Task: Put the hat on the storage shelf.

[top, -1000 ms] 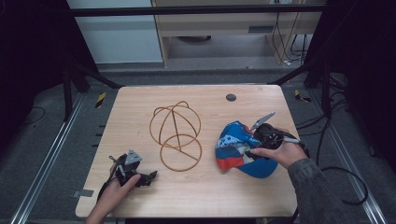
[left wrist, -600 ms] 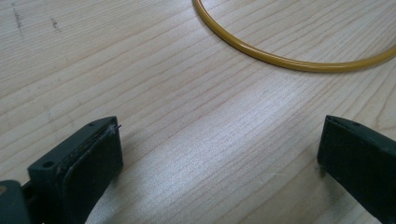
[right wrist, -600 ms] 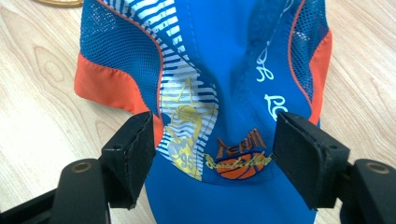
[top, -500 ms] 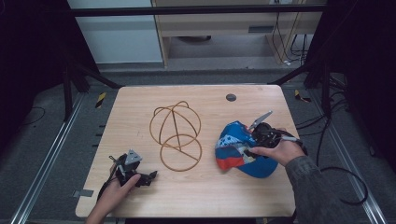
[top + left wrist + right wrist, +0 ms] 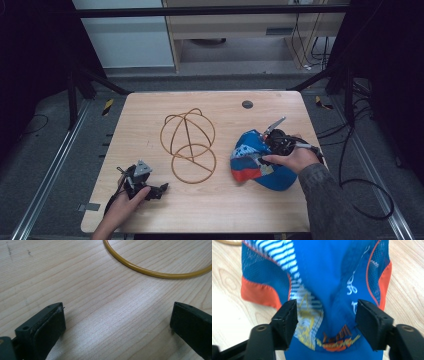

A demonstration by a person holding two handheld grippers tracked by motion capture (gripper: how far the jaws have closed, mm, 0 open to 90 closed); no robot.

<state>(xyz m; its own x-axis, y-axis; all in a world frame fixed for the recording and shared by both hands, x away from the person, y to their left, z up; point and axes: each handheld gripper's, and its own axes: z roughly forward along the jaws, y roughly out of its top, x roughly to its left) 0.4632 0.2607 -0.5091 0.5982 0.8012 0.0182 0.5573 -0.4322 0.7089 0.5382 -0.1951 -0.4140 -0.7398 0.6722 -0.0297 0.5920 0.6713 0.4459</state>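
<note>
A blue cap with orange edging and white stripes lies on the right of the wooden table. My right gripper is down over it. In the right gripper view the cap's crown bulges up between the two jaws of the right gripper, which stand apart on either side of the fabric. A golden wire frame of joined hoops sits mid-table. My left gripper rests near the front left, open over bare wood, with a curve of the wire hoop ahead of it.
A small dark round disc sits in the tabletop at the back right. Black frame legs and cables stand around the table on the floor. Bare wood stretches between the wire frame and the left edge.
The right hand has shifted slightly left and settled lower onto the cap. The left gripper and the wire frame have stayed put.
</note>
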